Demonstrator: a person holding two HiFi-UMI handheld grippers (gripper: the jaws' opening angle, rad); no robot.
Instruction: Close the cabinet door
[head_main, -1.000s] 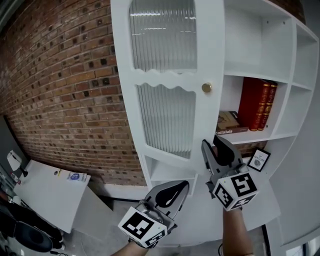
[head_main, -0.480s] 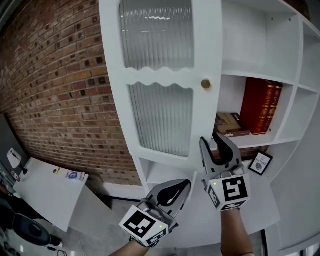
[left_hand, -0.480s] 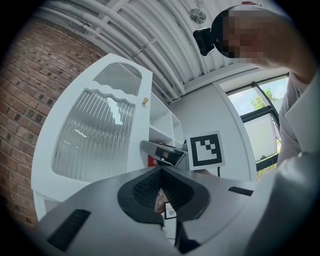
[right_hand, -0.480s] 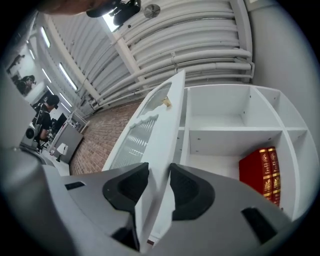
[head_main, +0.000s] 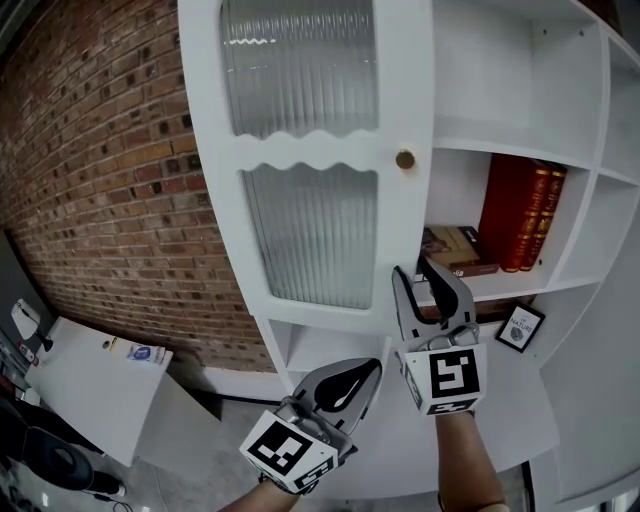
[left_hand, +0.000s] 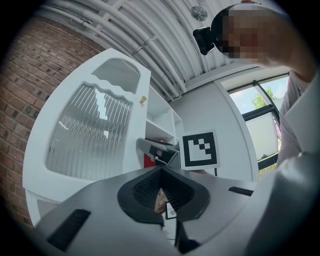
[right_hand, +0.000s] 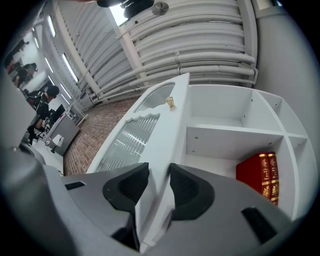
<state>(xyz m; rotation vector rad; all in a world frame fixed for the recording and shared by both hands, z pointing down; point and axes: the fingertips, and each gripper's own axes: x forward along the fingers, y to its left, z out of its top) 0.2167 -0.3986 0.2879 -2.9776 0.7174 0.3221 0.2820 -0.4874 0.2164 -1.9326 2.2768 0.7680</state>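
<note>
right tool (head_main: 414, 270): jaws apart, cabinet door (head_main: 310, 150) edge between them
left tool (head_main: 372, 366): jaws together, empty, left of right tool

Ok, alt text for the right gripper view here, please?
The right gripper has its jaws apart around the free edge of the white cabinet door, which is ajar. Beside it, open white shelves hold two red books; a brick wall lies left.

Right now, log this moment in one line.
cabinet door: open | right gripper: jaws apart, astride door edge | left gripper: shut, empty, clear of door
</note>
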